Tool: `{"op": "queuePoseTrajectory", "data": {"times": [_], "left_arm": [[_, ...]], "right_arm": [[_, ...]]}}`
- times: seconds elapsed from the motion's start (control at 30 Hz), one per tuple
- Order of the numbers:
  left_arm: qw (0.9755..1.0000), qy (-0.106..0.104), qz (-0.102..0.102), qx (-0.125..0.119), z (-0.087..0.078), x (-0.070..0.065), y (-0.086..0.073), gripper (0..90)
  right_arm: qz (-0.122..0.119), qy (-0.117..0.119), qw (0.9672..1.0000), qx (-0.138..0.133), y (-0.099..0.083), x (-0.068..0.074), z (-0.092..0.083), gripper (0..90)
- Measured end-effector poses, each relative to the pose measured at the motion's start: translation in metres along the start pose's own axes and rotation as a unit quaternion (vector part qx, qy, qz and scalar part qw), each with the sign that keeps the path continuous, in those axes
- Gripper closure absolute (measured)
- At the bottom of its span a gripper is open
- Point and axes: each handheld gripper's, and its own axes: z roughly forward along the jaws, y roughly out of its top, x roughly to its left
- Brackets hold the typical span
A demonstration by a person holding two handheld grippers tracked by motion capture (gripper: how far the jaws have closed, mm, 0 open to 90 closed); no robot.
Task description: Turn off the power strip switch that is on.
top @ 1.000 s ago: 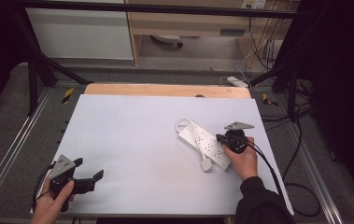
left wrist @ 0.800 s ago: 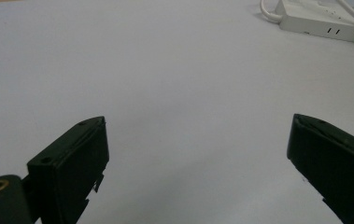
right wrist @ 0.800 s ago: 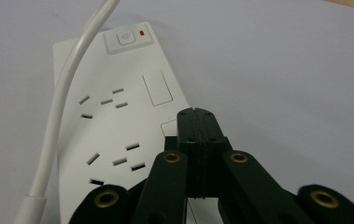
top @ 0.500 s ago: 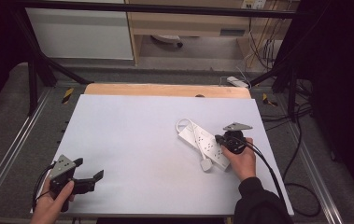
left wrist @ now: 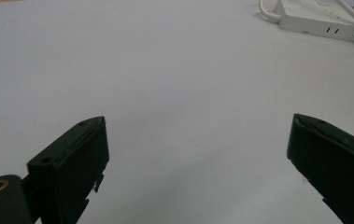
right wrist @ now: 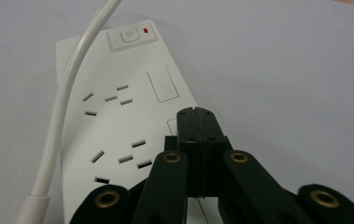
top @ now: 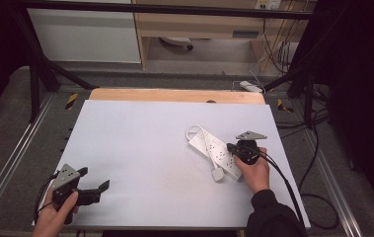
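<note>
1. Left gripper [top: 92, 189] at the table's [top: 140, 143] near-left corner, jaws spread wide, nothing between them
2. Power strip [top: 214, 150] flat on the table right of centre, its cord [top: 194, 132] looped at its far end
3. Right gripper [top: 232, 147] over the strip's right end, jaws clenched together, grasping nothing

Power strip [top: 214, 150] right on table [top: 140, 148], plug [top: 217, 174] just before it

From my high view the white table [top: 140, 148] is evenly lit from overhead, its surroundings falling into near-black. Shadows are faint. Both gripper views look soft, perhaps slightly out of focus near the jaws; no glare.
</note>
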Motion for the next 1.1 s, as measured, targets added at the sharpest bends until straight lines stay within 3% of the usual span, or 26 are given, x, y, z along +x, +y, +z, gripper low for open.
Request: {"op": "queuePoseTrajectory", "data": {"times": [1.1], "left_arm": [[1.0000, -0.001, 0.004, 0.002, 0.0009, -0.0010, -0.0001, 5.6]], "right_arm": [[0.015, 0.006, 0.9998, -0.011, -0.0095, -0.0070, -0.0047, 90.0]]}}
